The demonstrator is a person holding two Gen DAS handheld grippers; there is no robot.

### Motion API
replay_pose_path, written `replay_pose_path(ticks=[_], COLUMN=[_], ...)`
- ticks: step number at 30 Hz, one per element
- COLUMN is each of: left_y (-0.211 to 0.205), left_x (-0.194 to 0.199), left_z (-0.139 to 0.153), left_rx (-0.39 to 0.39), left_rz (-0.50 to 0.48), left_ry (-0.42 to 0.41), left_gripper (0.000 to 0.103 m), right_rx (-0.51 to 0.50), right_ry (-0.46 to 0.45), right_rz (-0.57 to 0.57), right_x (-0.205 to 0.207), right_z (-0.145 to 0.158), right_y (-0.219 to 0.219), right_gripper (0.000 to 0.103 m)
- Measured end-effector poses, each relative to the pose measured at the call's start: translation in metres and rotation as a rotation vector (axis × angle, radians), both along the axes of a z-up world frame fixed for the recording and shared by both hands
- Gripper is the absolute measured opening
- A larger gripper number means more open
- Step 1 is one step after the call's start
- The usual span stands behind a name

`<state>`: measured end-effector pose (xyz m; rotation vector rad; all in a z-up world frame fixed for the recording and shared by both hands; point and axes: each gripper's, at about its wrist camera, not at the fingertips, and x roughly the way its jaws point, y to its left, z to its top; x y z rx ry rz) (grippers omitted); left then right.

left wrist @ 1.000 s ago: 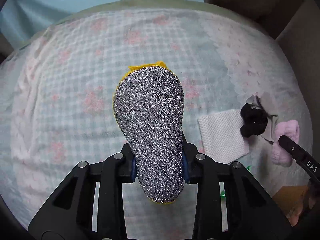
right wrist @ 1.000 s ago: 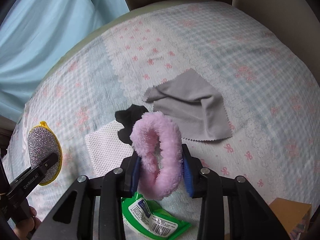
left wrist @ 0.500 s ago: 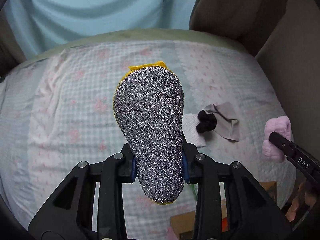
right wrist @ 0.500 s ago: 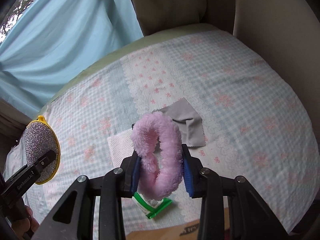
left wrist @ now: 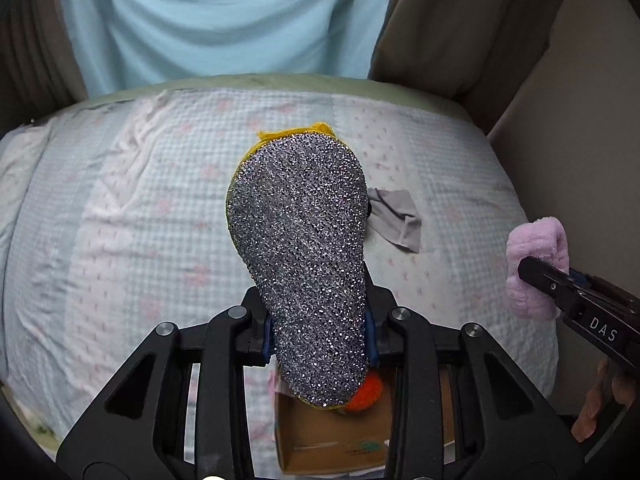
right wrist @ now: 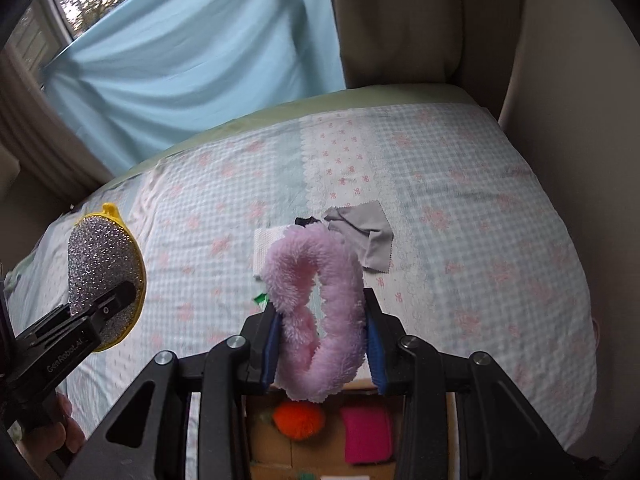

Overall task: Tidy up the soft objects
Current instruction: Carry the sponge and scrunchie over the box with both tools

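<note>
My left gripper (left wrist: 318, 338) is shut on a silver glitter scrubber with a yellow edge (left wrist: 300, 248), held high over the bed; the scrubber (right wrist: 102, 268) also shows at the left of the right wrist view. My right gripper (right wrist: 322, 354) is shut on a fluffy pink scrunchie (right wrist: 316, 308), which appears at the right edge of the left wrist view as the scrunchie (left wrist: 536, 264). Below both sits an open cardboard box (right wrist: 272, 448) holding an orange pompom (right wrist: 298, 420) and a magenta cloth (right wrist: 368, 434).
On the checked bedspread (right wrist: 460, 220) lie a grey cloth (right wrist: 368, 236), a white textured cloth (right wrist: 266, 242), a black item (right wrist: 306, 221) and a green packet (right wrist: 260, 299), mostly hidden. A blue curtain (right wrist: 192, 68) hangs behind; a beige wall stands on the right.
Both grippers have risen and drawn back from the bed with their loads. The bed items look smaller and the cardboard box has come into view beneath.
</note>
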<state>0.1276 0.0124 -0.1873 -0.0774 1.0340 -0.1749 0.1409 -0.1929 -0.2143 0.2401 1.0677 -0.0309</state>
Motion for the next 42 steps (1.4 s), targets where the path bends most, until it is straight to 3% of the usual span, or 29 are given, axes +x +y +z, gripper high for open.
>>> replay_pose_path(ticks=[10, 18, 30, 42], left_y=[-0.035, -0.053, -0.062, -0.070], left_x=[-0.080, -0.113, -0.107, -0.095], left_z=[-0.016, -0.060, -0.137, -0.177], left_rx=[-0.001, 0.009, 0.040, 0.113], left_rz=[0.050, -0.024, -0.108, -0.215], left_ry=[0.078, 0.182, 0.286, 0.380], left_gripper=[0.029, 0.029, 0.029, 0.030], right_rx=[-0.013, -0.013, -0.006, 0.033], right_ry=[0.026, 0.097, 0.230, 0.360], right_rz=[0.190, 0.229, 0.195, 0.123], right_x=[-0.067, -0.107, -0.123, -0.104], right_z=[0.010, -0.014, -0.084, -0.144], right_y=[-0.016, -0.026, -0.020, -0.027], right_gripper=[0.034, 0.034, 0.034, 0.034])
